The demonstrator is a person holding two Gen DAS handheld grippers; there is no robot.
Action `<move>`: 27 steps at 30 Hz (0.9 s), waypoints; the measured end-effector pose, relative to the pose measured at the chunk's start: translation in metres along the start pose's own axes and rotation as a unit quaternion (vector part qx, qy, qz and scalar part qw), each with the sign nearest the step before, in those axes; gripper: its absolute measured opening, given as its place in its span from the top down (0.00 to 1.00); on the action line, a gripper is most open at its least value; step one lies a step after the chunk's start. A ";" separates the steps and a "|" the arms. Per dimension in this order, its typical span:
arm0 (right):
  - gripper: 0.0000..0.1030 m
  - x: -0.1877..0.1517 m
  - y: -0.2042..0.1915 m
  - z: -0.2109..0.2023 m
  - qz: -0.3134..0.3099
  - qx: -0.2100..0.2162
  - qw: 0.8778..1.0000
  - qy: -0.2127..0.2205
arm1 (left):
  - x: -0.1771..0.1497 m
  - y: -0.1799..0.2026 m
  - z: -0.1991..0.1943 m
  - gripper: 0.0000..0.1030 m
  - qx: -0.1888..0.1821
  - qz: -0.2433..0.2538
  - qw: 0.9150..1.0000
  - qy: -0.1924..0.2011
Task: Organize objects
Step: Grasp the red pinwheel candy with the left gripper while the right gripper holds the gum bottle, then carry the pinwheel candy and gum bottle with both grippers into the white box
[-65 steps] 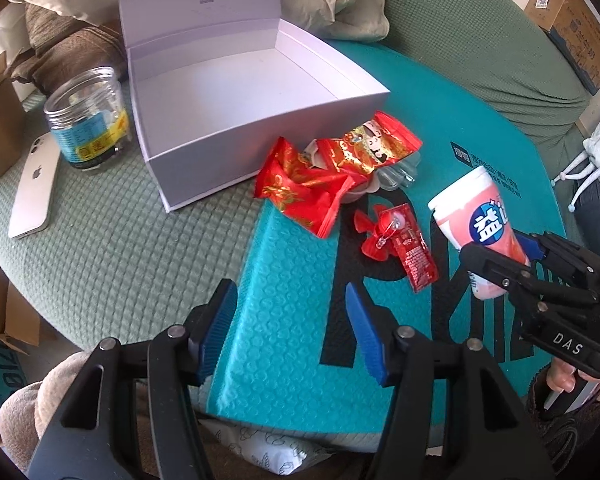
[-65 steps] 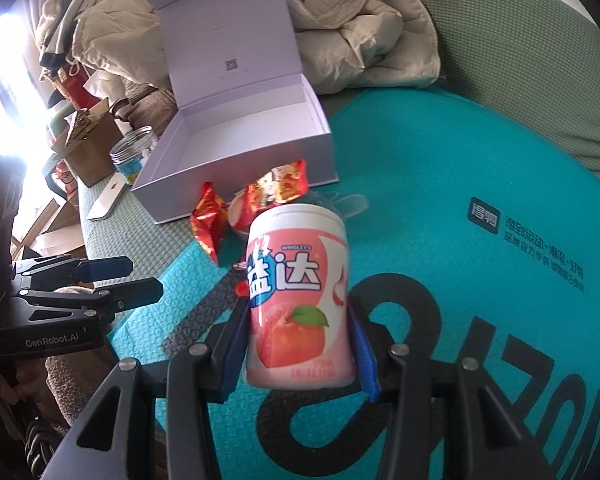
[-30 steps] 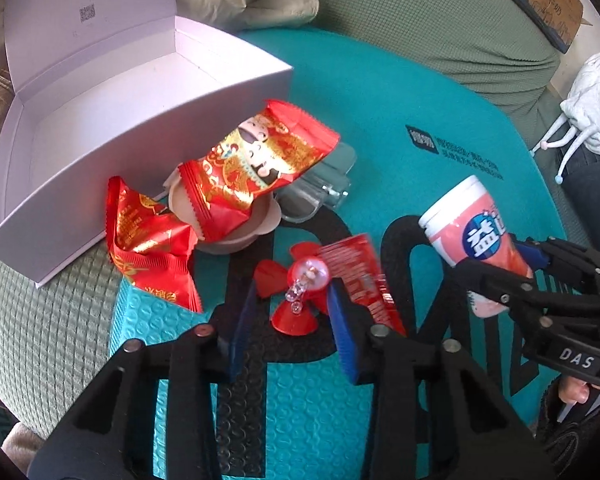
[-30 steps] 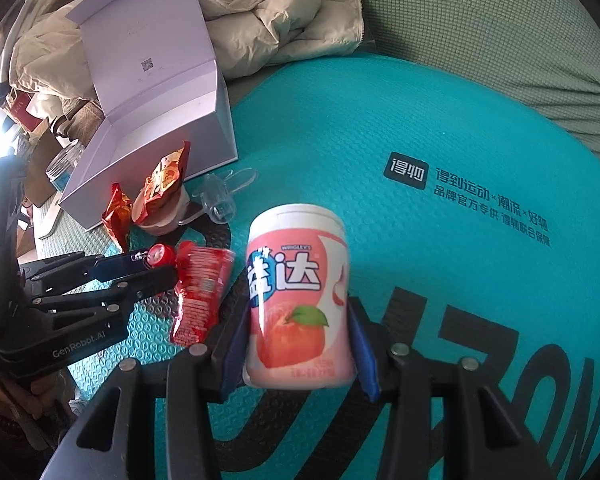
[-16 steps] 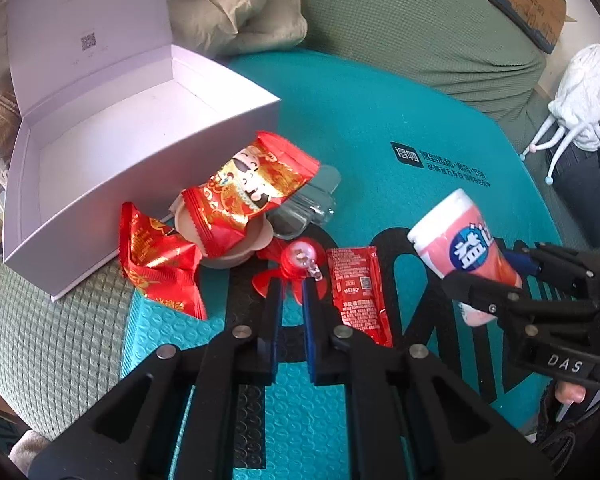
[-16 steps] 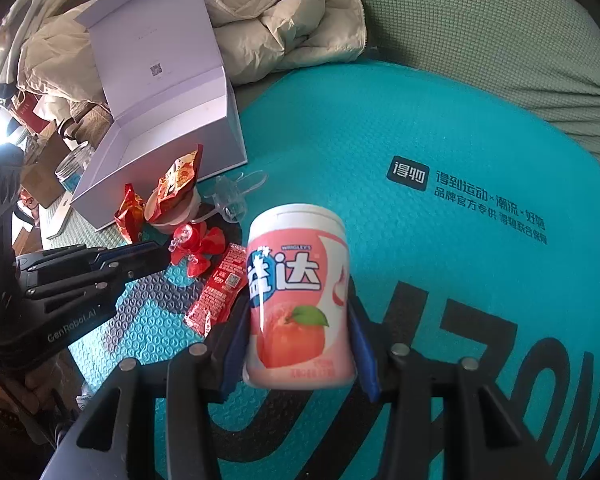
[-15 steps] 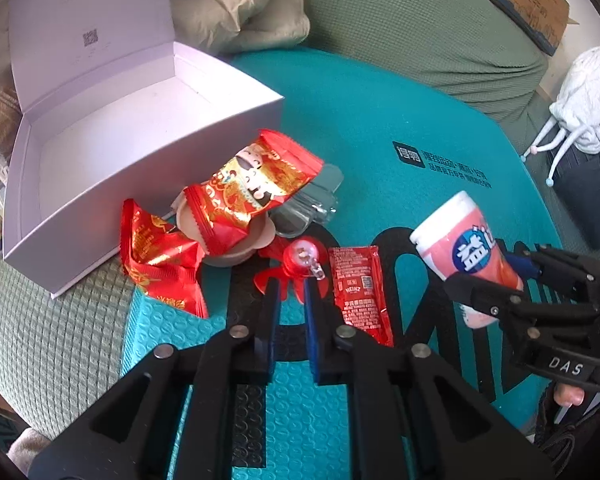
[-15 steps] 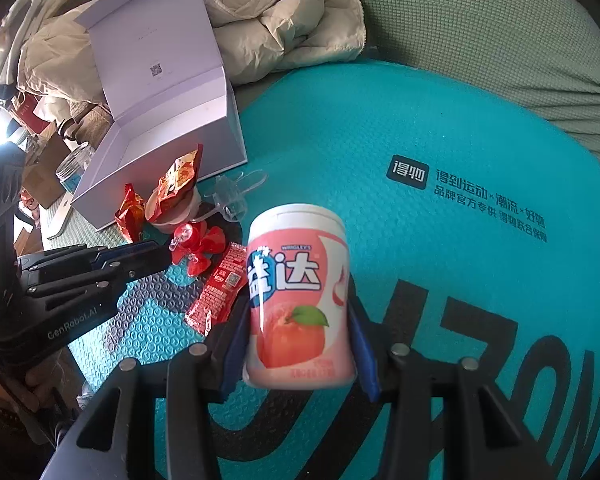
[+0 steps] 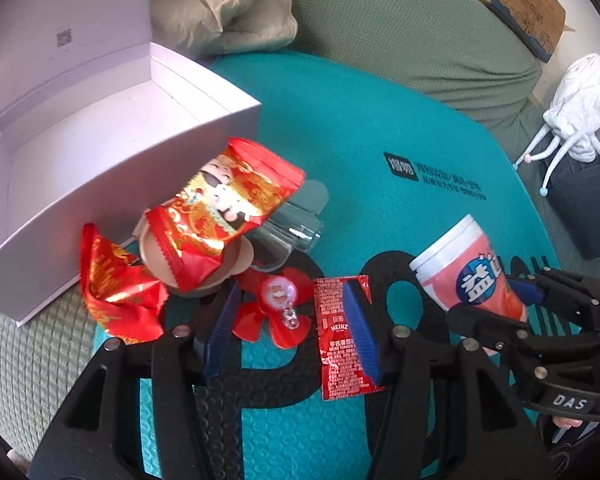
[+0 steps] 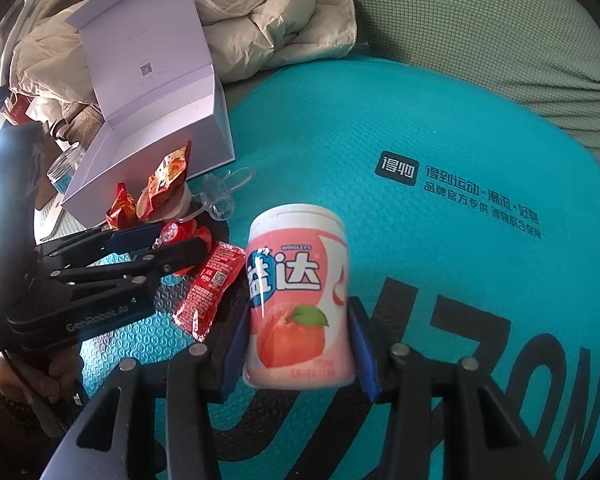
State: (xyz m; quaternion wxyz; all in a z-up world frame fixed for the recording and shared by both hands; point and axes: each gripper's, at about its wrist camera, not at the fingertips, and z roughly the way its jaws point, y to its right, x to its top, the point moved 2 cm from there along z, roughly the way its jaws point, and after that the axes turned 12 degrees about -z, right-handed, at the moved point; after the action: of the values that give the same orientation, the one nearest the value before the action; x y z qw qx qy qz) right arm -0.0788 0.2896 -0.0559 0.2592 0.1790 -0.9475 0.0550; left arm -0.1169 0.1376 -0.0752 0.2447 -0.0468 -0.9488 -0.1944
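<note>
My left gripper [image 9: 290,300] hangs low over the teal mat [image 9: 380,120], its jaws opening. A red flower-shaped toy with a clear knob [image 9: 278,312] lies between them, and the pads do not press it. A red ketchup packet [image 9: 340,360] lies partly under the right finger. My right gripper [image 10: 300,340] is shut on an upright pink peach gum bottle [image 10: 296,288], held just above the mat. The left wrist view shows that bottle [image 9: 468,272] at the right. Beyond the toy stands an open white box [image 9: 52,252], empty inside.
Two red snack packets [image 9: 224,204] [image 9: 116,296] lie against the box front, one resting on a beige cup [image 9: 236,260]. A clear plastic piece [image 9: 292,228] sits beside them. A beige jacket [image 9: 220,4] and a cardboard box [image 9: 512,4] lie on the green cushion behind.
The left jaws narrowed around the red flower toy, closed empty just short of it, and now stand apart on either side of it. The right gripper has kept still with the bottle.
</note>
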 end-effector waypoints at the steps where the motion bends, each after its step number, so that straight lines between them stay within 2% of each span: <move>1: 0.54 0.000 0.001 0.000 0.001 0.000 1.000 0.000 | -0.001 0.002 0.002 0.63 -0.003 0.004 1.000 -0.004; 2: 0.54 0.000 0.001 0.000 0.002 -0.002 1.000 -0.001 | -0.001 0.002 0.003 0.77 -0.003 0.007 1.000 -0.006; 3: 0.54 0.000 0.002 0.000 0.002 -0.004 1.000 -0.001 | -0.002 0.003 0.004 0.82 -0.002 0.010 1.000 -0.008; 7: 0.54 0.001 0.001 -0.001 0.002 -0.003 1.000 0.001 | -0.007 0.005 -0.003 0.82 -0.010 0.017 1.000 -0.005; 16: 0.54 0.005 -0.016 -0.014 -0.016 0.012 1.000 0.019 | -0.012 0.004 -0.034 0.82 0.009 0.019 1.000 0.014; 27: 0.54 0.020 -0.073 -0.019 -0.071 0.058 0.995 0.040 | -0.028 -0.024 -0.085 0.82 0.050 0.000 0.998 0.050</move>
State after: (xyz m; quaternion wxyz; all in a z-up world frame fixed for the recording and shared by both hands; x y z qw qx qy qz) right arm -0.0589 0.2194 -0.0288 0.2893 0.2586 -0.9164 0.0979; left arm -0.0591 0.0827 -0.0285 0.2938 -0.0247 -0.9438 -0.1492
